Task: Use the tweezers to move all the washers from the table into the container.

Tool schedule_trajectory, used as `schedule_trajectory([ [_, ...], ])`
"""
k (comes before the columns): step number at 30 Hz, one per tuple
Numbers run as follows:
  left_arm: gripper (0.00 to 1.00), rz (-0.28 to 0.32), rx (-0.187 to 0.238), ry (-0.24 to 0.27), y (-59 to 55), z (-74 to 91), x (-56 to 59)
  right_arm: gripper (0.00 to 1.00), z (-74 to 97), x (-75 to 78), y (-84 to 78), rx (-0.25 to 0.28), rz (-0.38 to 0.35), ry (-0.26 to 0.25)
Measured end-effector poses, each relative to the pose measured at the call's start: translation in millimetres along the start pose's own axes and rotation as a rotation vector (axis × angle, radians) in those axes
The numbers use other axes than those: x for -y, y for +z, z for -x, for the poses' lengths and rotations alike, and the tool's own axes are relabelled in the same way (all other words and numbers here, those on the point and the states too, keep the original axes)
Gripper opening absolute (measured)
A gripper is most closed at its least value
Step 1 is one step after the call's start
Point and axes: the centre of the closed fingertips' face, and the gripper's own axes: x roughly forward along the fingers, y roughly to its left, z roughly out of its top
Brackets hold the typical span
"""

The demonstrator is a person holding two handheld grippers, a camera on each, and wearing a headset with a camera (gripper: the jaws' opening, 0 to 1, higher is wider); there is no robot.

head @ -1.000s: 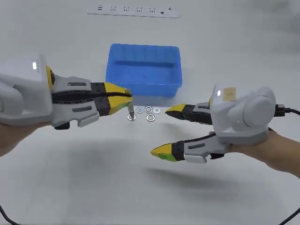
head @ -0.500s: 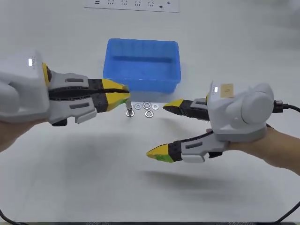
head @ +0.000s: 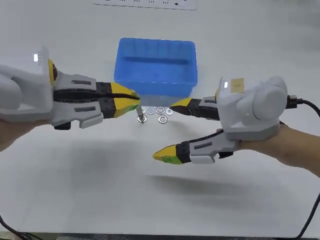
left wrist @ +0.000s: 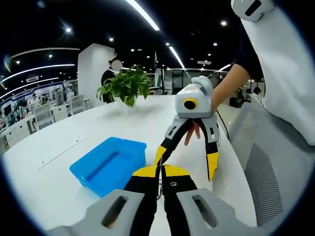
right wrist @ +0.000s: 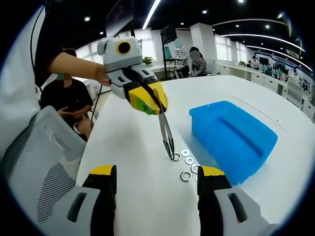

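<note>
The left gripper is shut on thin metal tweezers. They slant down, and their tips rest at the leftmost washer. Several silver washers lie in a small cluster on the white table, just in front of the blue container. In the right gripper view the washers lie between the tweezers' tips and the container. My right gripper is open and holds nothing. Its upper jaw points at the cluster from the right. From the left gripper view, the right gripper faces me, beyond the container.
A white power strip lies at the table's far edge. A mesh chair and seated people are off the table's side. A potted plant stands at the table's far end. Bare white table spreads in front of both grippers.
The right gripper has drifted slightly left, towards the washers. The tweezers' tips stay at the leftmost washer. The head view has shifted a little.
</note>
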Motion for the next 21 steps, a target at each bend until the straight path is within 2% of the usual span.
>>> schedule_trajectory([
  [3, 0.05, -0.005, -0.015, -0.014, -0.7, 0.2, 1.7, 0.63, -13.2, 4.4, 7.5, 0.009, 0.004, 0.012],
  [9, 0.05, -0.019, -0.037, -0.025, -0.6, -1.0, 3.7, 0.55, -30.8, 3.9, 14.7, -0.014, 0.061, 0.045],
  [12, 0.05, -0.017, -0.035, -0.026, -0.3, -2.6, 3.7, 0.38, -33.7, 1.4, 16.5, -0.032, 0.110, 0.066],
  [14, 0.05, -0.017, -0.035, -0.027, -0.3, -3.3, 3.5, 0.31, -34.9, 2.5, 16.5, -0.045, 0.140, 0.066],
  [21, 0.05, -0.025, -0.051, -0.049, -1.7, -2.5, 4.5, 0.17, -37.9, 6.5, 20.6, -0.052, 0.173, 0.086],
])
